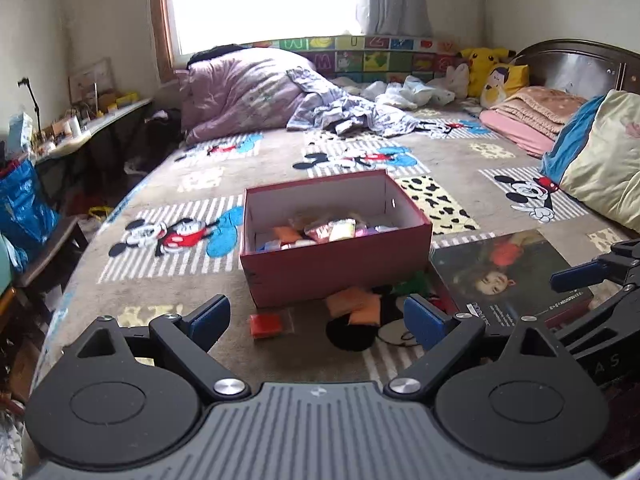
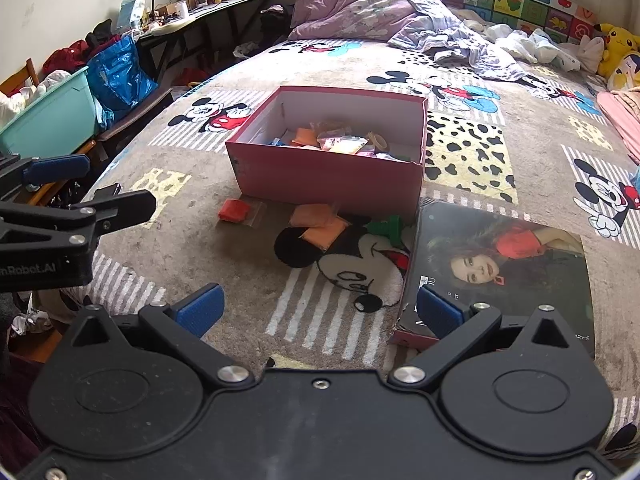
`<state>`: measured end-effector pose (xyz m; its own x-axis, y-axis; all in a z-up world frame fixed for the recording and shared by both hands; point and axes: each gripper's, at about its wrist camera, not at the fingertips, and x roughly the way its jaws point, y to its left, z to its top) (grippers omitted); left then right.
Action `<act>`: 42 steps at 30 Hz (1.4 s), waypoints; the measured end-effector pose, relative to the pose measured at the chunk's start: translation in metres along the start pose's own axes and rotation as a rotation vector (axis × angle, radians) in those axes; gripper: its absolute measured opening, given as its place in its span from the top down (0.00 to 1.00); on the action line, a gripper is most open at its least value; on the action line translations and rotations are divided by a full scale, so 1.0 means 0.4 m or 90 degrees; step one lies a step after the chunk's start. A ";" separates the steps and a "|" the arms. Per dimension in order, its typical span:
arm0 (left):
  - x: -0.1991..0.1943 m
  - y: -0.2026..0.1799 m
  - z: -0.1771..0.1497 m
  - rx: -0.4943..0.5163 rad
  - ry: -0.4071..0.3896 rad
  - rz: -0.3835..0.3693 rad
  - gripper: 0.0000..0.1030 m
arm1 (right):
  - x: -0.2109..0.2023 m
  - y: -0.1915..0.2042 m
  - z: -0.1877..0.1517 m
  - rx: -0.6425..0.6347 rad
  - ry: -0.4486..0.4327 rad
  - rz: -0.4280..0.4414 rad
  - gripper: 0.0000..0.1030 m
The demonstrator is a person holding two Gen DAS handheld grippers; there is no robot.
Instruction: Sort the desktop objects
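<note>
**Both tongs spread and empty, packets lying loose before the box**

Your left gripper (image 1: 316,322) hangs over the bedspread (image 1: 160,184) with its blue pads (image 1: 210,320) spread wide, nothing between them. Your right gripper (image 2: 320,312) is the same: fingers wide apart, gripping nothing, its right pad (image 2: 438,312) over the near corner of the box lid (image 2: 504,264). Each tool shows in the other's camera, the right one at the right edge of the left view (image 1: 592,276), the left one at the left edge of the right view (image 2: 60,200).

Just ahead of your left gripper lies a red packet (image 1: 266,325) in a clear sleeve, alone on the bedspread. Right of it, two orange packets (image 1: 356,306) overlap each other on a printed cartoon mouse head, and a green packet (image 2: 390,228) sits beyond them, near the lid's far corner.

Behind these loose packets stands the red box (image 1: 336,276), open at the top, its near wall just beyond the orange pair. Inside you have a heap of coloured packets (image 2: 340,142), orange, pink, yellow and blue among them. The lid, printed with a portrait, lies flat to the right of the box, touching or nearly touching its near right corner.

Farther off, a purple quilt (image 1: 240,92) is bunched at the head of the bed, and a yellow plush toy (image 1: 484,68) sits in the far right corner.
</note>
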<state>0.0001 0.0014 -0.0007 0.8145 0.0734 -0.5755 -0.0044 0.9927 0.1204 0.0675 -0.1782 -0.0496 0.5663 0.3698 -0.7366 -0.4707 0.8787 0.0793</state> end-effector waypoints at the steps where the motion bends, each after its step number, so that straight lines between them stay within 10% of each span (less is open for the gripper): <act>1: 0.001 0.001 -0.001 -0.002 -0.001 -0.001 0.09 | -0.001 0.004 -0.001 0.001 0.000 0.000 0.01; 42: 0.025 0.051 -0.022 -0.075 0.011 -0.078 0.09 | 0.015 0.010 -0.005 -0.025 0.003 -0.003 0.01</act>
<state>0.0031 0.0231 -0.0110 0.8026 -0.0481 -0.5946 0.0253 0.9986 -0.0467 0.0678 -0.1729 -0.0549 0.5647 0.3644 -0.7405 -0.4942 0.8679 0.0502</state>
